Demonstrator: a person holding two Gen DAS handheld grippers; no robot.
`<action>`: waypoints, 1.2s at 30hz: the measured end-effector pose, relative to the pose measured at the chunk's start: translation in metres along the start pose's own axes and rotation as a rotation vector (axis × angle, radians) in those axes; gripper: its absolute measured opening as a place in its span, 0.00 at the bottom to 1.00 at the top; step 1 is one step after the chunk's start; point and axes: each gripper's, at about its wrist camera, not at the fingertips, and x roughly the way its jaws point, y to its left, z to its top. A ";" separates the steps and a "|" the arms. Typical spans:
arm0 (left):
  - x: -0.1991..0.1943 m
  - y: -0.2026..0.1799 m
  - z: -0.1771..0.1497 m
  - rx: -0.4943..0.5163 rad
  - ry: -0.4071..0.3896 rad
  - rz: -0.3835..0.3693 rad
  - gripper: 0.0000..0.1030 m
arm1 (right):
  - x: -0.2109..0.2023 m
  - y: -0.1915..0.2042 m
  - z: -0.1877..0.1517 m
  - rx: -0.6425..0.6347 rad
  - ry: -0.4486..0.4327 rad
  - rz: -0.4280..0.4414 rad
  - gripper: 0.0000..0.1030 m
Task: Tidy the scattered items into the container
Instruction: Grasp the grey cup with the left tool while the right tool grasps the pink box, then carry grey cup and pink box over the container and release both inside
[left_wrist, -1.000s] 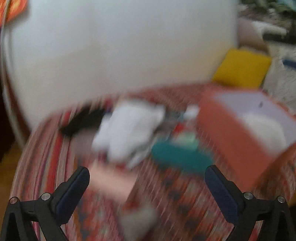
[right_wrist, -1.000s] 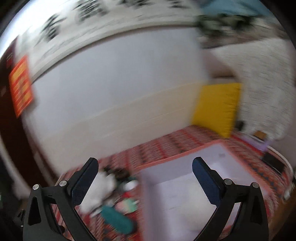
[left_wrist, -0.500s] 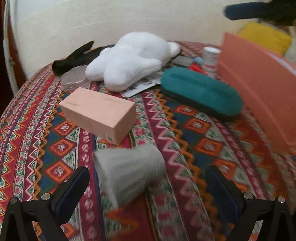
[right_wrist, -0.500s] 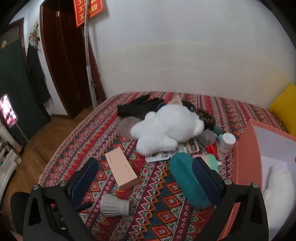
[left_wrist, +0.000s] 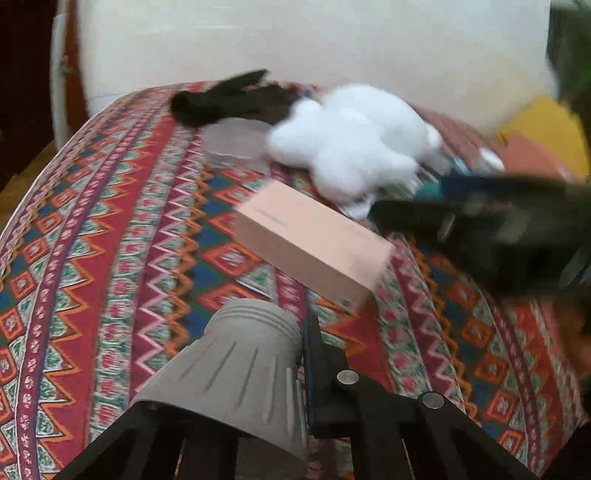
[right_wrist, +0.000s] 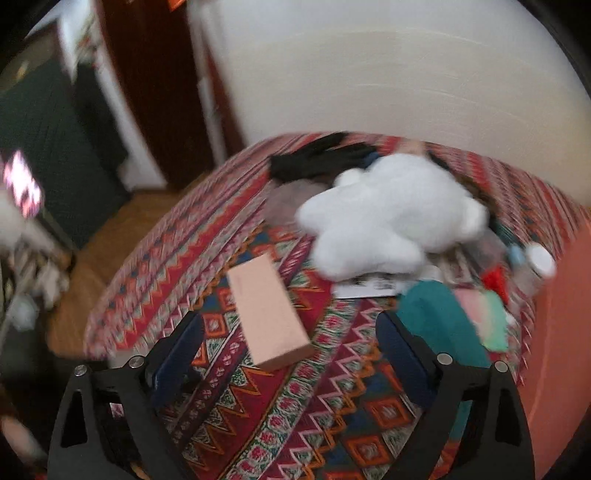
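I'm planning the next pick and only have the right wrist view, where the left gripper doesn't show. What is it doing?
Observer: The left gripper is shut on a grey ribbed cup. By the look of it, it is pinching the cup's wall.
Operator: Where is that cup relative to the pink box?
Observer: It is on the near side of the pink box and apart from it, with patterned cloth showing between them. The cup lies tilted, with its narrower end towards the box.
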 end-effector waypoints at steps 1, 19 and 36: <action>0.002 0.004 -0.001 -0.010 -0.001 -0.002 0.06 | 0.011 0.008 0.001 -0.039 0.021 -0.005 0.93; -0.015 0.036 0.011 -0.074 -0.053 -0.051 0.06 | 0.074 0.042 -0.010 -0.128 0.110 -0.044 0.51; -0.126 -0.038 0.066 0.045 -0.347 -0.124 0.06 | -0.159 0.065 0.013 0.058 -0.428 -0.016 0.51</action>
